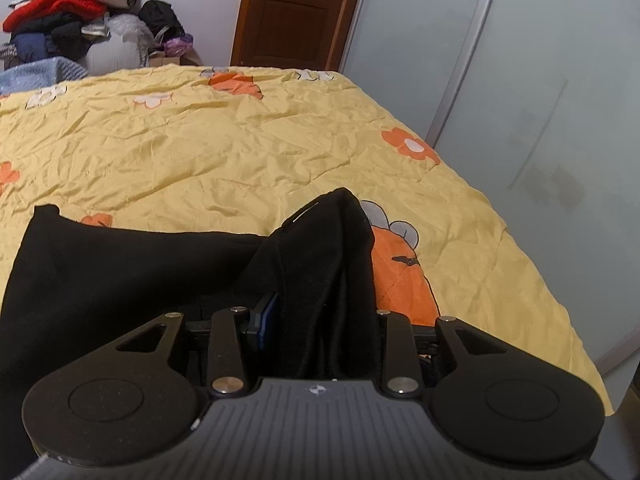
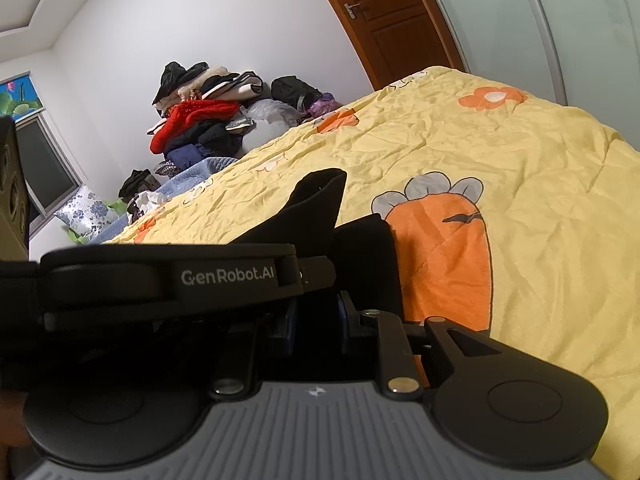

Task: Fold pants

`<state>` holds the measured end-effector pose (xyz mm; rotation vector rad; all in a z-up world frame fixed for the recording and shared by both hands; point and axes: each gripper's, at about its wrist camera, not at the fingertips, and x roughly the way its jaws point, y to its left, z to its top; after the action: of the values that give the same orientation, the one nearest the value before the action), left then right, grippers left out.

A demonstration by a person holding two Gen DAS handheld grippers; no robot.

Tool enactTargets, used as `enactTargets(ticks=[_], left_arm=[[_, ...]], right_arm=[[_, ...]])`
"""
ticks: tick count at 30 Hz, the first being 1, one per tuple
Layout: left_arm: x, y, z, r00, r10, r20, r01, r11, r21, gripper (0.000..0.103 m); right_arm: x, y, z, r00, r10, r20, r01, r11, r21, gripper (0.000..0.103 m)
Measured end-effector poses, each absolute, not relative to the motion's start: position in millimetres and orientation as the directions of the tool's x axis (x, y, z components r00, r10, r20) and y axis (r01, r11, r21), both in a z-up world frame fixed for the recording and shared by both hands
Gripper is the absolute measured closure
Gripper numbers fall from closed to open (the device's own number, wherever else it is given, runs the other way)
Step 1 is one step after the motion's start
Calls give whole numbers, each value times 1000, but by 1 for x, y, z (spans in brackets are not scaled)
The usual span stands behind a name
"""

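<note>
Left wrist view, nearest the lens: the left gripper (image 1: 320,320) fills the bottom of the frame, its two round black housings at lower left and lower right. Between its fingers rises a thick bunch of the black pants (image 1: 324,264), so the gripper is clamped on that fabric. The fingertips themselves are buried in the cloth; only a sliver of one blue pad (image 1: 269,316) shows at centre left. The rest of the pants spreads flat toward the left edge, where it is cut off by the frame, and the dark cloth gives almost no fold detail. Under it lies the yellow bedspread (image 1: 224,148) with orange flowers, wrinkled, running up to mid frame. Beyond it, a heap of clothes (image 1: 68,12) sits in the upper left, partly cropped, a brown door (image 1: 296,12) stands at top centre, and pale wardrobe panels (image 1: 532,80) fill the right.

In the right wrist view the right gripper (image 2: 316,320) sits at the bottom, but the left gripper (image 2: 172,280), seen side-on with lettering on it, crosses in front and hides its left half. Two blue pads are faintly visible in shadow at lower centre; with the pants (image 2: 320,216) dark behind them, I cannot tell whether this gripper is clenched or released. A raised fold of the pants pokes up at centre, resting on the bedspread (image 2: 520,168). Farther off, the clothes heap (image 2: 204,116) sits at centre left, a window (image 2: 40,168) is cut by the left edge, and the door (image 2: 396,20) is at the top.
</note>
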<state>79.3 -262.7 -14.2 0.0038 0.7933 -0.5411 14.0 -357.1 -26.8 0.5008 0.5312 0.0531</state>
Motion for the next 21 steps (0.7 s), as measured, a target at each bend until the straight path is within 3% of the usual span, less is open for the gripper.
enactTargets(ticks=[13,21], left_arm=[[75,-267,-16,590,-443,-675,472,867,-157,64],[75,-269,-19,597,-432,-676,466,872,-146,71]], right_arm=[[13,-361,-29,857,174,-485,81,884,460,82],[4,-371,-29,856,145,-496,98,897,431,82]])
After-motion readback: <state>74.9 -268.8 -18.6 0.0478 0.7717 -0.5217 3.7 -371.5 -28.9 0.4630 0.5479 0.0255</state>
